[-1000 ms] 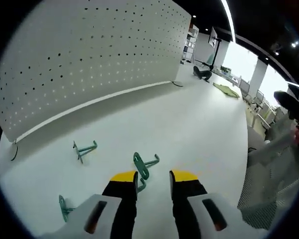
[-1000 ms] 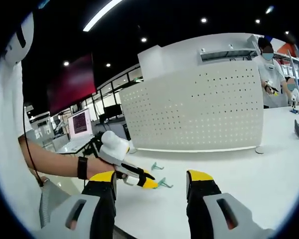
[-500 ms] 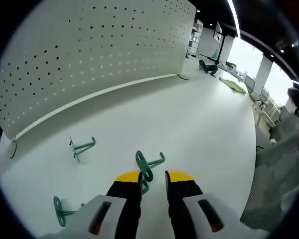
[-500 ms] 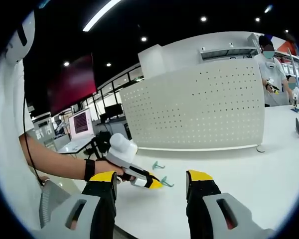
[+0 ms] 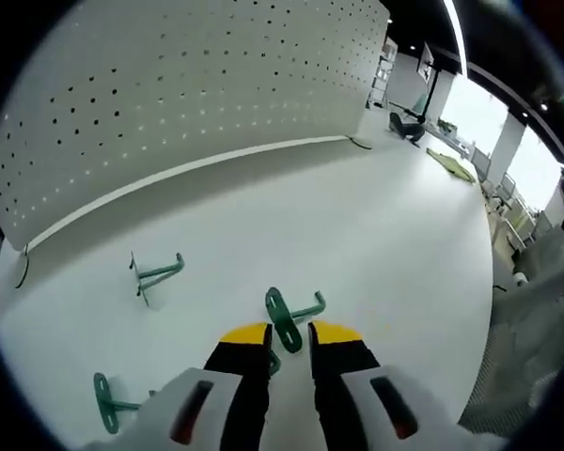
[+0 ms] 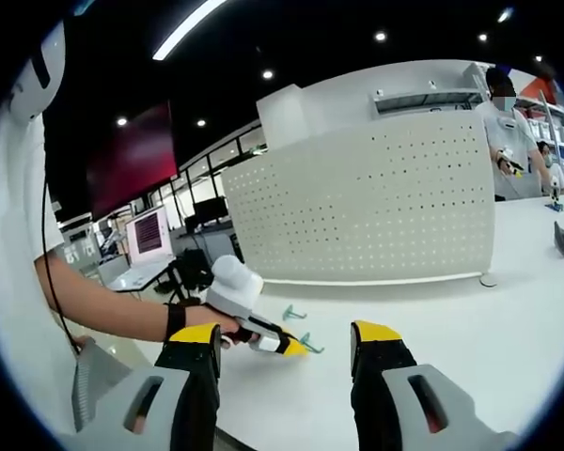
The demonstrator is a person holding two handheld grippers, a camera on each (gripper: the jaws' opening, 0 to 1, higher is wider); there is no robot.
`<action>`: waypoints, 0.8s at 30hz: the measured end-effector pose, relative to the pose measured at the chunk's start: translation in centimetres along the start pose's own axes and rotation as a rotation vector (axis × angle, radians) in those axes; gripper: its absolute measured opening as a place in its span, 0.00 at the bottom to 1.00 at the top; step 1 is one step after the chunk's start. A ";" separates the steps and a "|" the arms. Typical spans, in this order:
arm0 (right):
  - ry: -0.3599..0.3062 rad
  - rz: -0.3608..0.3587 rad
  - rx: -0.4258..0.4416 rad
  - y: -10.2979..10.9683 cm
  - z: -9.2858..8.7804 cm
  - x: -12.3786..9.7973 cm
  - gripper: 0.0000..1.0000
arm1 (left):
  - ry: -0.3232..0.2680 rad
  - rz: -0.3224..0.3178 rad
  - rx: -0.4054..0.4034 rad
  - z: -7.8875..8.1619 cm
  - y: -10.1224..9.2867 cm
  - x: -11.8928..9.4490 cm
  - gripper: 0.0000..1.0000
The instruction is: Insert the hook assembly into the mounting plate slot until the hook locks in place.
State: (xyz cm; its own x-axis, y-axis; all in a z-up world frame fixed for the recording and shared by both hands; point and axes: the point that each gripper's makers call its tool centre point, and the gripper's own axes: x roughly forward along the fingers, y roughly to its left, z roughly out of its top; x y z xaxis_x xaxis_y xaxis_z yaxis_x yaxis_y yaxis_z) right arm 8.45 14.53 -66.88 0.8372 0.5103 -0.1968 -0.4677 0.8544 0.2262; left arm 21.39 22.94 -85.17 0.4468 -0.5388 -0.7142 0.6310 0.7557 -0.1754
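A green hook (image 5: 287, 318) with a round plate lies on the white table between the yellow tips of my left gripper (image 5: 289, 334), which is shut on it. In the right gripper view the left gripper (image 6: 296, 349), held by a person's hand, rests low on the table with that hook (image 6: 310, 343) at its tip. The white perforated mounting plate (image 5: 169, 103) stands upright behind it, also seen as the mounting plate (image 6: 376, 207) across the table. My right gripper (image 6: 286, 333) hangs open above the table's near edge, holding nothing.
Two more green hooks lie on the table, one hook (image 5: 152, 273) to the left and another hook (image 5: 108, 404) near the front edge. A person (image 6: 508, 132) stands at the far right. A laptop (image 6: 150, 235) sits on a desk to the left.
The left gripper's jaws have narrowed and come up around the green hook's plate. In the right gripper view the left gripper has slid a little to the right.
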 end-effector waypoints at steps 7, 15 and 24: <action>0.003 0.001 0.003 0.0 -0.1 0.1 0.56 | -0.001 -0.018 -0.027 0.0 0.0 0.0 0.09; 0.008 0.007 -0.003 0.2 -0.2 0.2 0.56 | 0.010 -0.054 -0.027 -0.2 -0.5 0.0 0.04; 0.002 0.012 -0.002 0.3 0.0 0.3 0.56 | -0.039 -0.066 -0.009 0.7 -0.9 -1.0 0.04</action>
State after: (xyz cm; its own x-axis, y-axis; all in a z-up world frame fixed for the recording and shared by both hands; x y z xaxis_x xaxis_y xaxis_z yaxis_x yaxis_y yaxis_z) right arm 8.58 14.92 -66.90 0.8308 0.5209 -0.1961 -0.4784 0.8484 0.2267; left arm 20.86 22.51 -83.85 0.4292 -0.6014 -0.6738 0.6540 0.7215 -0.2273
